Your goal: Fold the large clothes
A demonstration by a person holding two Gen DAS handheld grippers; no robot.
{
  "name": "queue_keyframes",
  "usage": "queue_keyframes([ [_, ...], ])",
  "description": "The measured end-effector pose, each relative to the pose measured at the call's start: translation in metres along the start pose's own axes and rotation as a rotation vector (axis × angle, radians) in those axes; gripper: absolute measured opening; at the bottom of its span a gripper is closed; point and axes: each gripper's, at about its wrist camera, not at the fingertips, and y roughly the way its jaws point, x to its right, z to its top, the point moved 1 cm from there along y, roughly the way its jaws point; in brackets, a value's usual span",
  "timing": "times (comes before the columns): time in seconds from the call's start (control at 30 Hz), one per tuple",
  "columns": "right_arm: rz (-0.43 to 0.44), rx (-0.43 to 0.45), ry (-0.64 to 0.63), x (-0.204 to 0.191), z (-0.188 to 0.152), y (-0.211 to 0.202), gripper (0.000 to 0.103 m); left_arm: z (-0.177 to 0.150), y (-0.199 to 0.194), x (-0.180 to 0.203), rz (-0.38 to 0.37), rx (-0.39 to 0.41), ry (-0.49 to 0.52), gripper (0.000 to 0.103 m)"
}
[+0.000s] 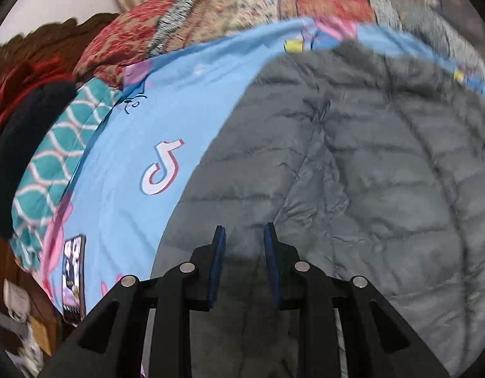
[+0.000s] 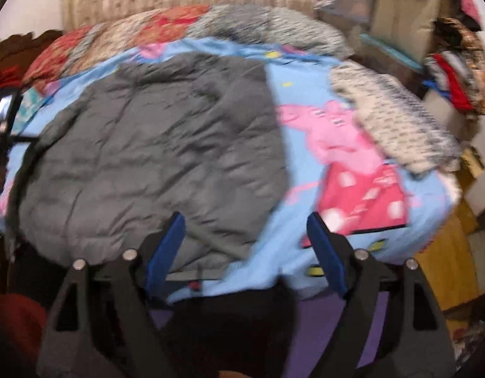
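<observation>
in the left wrist view, the left hand-held gripper point(image 1: 244, 231) hung over the near left part of the grey quilted jacket point(image 1: 352, 173), its blue pads a narrow gap apart with nothing pinched between them. the jacket lay flat on the bed's light blue cartoon sheet point(image 1: 154, 119), running away from the fingers toward the far pillows, and its left edge ran up the frame just left of the fingertips. that edge was the nearest thing to grasp from this side. a teal patterned cloth point(image 1: 53, 157) lay well to the left, off the jacket.

in the right wrist view, the right hand-held gripper point(image 2: 245, 230) stood spread wide and empty, its fingers straddling the jacket's near right corner point(image 2: 236, 252) from above, with no touch that could be told through the blur. most of the jacket point(image 2: 147, 145) lay ahead and to the left of it, so a fold from here would likely carry cloth leftward. a speckled grey-white garment point(image 2: 393, 119) lay apart on the right of the bed. the left gripper looked nearer the jacket's middle, the right nearer its hem.
</observation>
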Motion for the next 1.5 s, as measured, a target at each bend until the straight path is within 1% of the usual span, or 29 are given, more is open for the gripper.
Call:
queue_keyframes([
  [0.03, 0.02, -0.002, -0.017, -0.007, -0.001, 0.012, 0.077, -0.001, -0.009, -0.001, -0.017, 0.014, -0.018, 0.049],
  [0.13, 0.021, -0.02, -0.073, -0.025, 0.0, 0.044, 0.077, -0.008, -0.032, -0.006, -0.061, 0.05, -0.036, 0.049],
  [0.2, -0.041, -0.037, -0.097, -0.023, 0.004, 0.068, 0.077, -0.011, -0.045, -0.009, -0.083, 0.079, -0.046, 0.049],
  [0.23, -0.061, -0.035, -0.101, -0.019, 0.008, 0.074, 0.072, -0.013, -0.049, -0.009, -0.086, 0.087, -0.046, 0.049],
  [0.27, -0.06, -0.033, -0.106, -0.013, 0.016, 0.077, 0.037, -0.017, -0.056, -0.014, -0.093, 0.103, -0.054, 0.049],
  [0.3, -0.046, -0.046, -0.092, -0.007, 0.028, 0.077, 0.013, -0.02, -0.062, -0.02, -0.099, 0.118, -0.064, 0.049],
  [0.33, -0.025, -0.038, -0.073, -0.004, 0.038, 0.073, 0.01, -0.024, -0.065, -0.026, -0.107, 0.127, -0.071, 0.049],
  [0.4, 0.043, 0.038, -0.05, -0.003, 0.08, 0.05, 0.007, -0.031, -0.07, -0.038, -0.131, 0.145, -0.09, 0.049],
  [0.43, 0.055, 0.062, -0.056, -0.004, 0.097, 0.043, 0.007, -0.034, -0.071, -0.044, -0.144, 0.154, -0.104, 0.049],
  [0.53, 0.149, 0.136, -0.052, -0.023, 0.181, 0.029, 0.006, -0.039, -0.067, -0.06, -0.178, 0.167, -0.15, 0.049],
  [0.6, 0.224, 0.147, -0.05, -0.042, 0.23, 0.035, 0.007, -0.04, -0.065, -0.066, -0.199, 0.176, -0.175, 0.049],
  [0.63, 0.251, 0.144, -0.055, -0.051, 0.248, 0.041, 0.007, -0.041, -0.064, -0.069, -0.208, 0.182, -0.188, 0.049],
  [0.67, 0.285, 0.145, -0.07, -0.07, 0.275, 0.053, 0.007, -0.041, -0.062, -0.071, -0.214, 0.186, -0.196, 0.049],
  [0.7, 0.309, 0.143, -0.092, -0.089, 0.292, 0.062, 0.007, -0.041, -0.061, -0.073, -0.216, 0.188, -0.201, 0.049],
  [0.77, 0.372, 0.109, -0.161, -0.139, 0.321, 0.092, 0.007, -0.043, -0.056, -0.078, -0.216, 0.188, -0.215, 0.049],
  [0.8, 0.395, 0.088, -0.185, -0.163, 0.329, 0.109, 0.007, -0.044, -0.053, -0.082, -0.216, 0.182, -0.224, 0.049],
  [0.87, 0.452, 0.036, -0.219, -0.212, 0.338, 0.149, 0.007, -0.047, -0.046, -0.088, -0.208, 0.165, -0.237, 0.049],
  [0.93, 0.49, -0.037, -0.251, -0.259, 0.33, 0.198, 0.008, -0.05, -0.039, -0.095, -0.191, 0.143, -0.248, 0.049],
  [1.0, 0.476, -0.11, -0.277, -0.289, 0.314, 0.238, 0.015, -0.052, -0.033, -0.1, -0.186, 0.117, -0.254, 0.049],
  [1.03, 0.466, -0.148, -0.285, -0.299, 0.305, 0.257, 0.017, -0.053, -0.03, -0.102, -0.179, 0.103, -0.254, 0.049],
  [1.07, 0.461, -0.208, -0.305, -0.31, 0.29, 0.28, 0.019, -0.054, -0.028, -0.104, -0.176, 0.098, -0.251, 0.049],
  [1.13, 0.52, -0.278, -0.296, -0.321, 0.273, 0.296, 0.019, -0.055, -0.024, -0.102, -0.168, 0.085, -0.24, 0.049],
  [1.17, 0.549, -0.282, -0.296, -0.323, 0.267, 0.295, 0.019, -0.053, -0.022, -0.101, -0.168, 0.081, -0.234, 0.049],
  [1.23, 0.61, -0.255, -0.357, -0.329, 0.26, 0.277, 0.03, -0.05, -0.019, -0.097, -0.172, 0.078, -0.226, 0.049],
  [1.27, 0.621, -0.238, -0.38, -0.328, 0.26, 0.27, 0.049, -0.046, -0.017, -0.093, -0.18, 0.077, -0.223, 0.049],
  [1.3, 0.631, -0.206, -0.401, -0.327, 0.262, 0.256, 0.058, -0.043, -0.015, -0.089, -0.189, 0.076, -0.221, 0.049],
  [1.37, 0.662, -0.142, -0.426, -0.314, 0.271, 0.225, 0.059, -0.033, -0.015, -0.076, -0.217, 0.086, -0.206, 0.049],
  [1.43, 0.673, -0.088, -0.411, -0.292, 0.281, 0.205, 0.059, -0.024, -0.02, -0.062, -0.232, 0.113, -0.183, 0.049],
  [1.5, 0.628, -0.018, -0.381, -0.258, 0.295, 0.192, 0.059, -0.016, -0.025, -0.05, -0.251, 0.141, -0.163, 0.049],
])
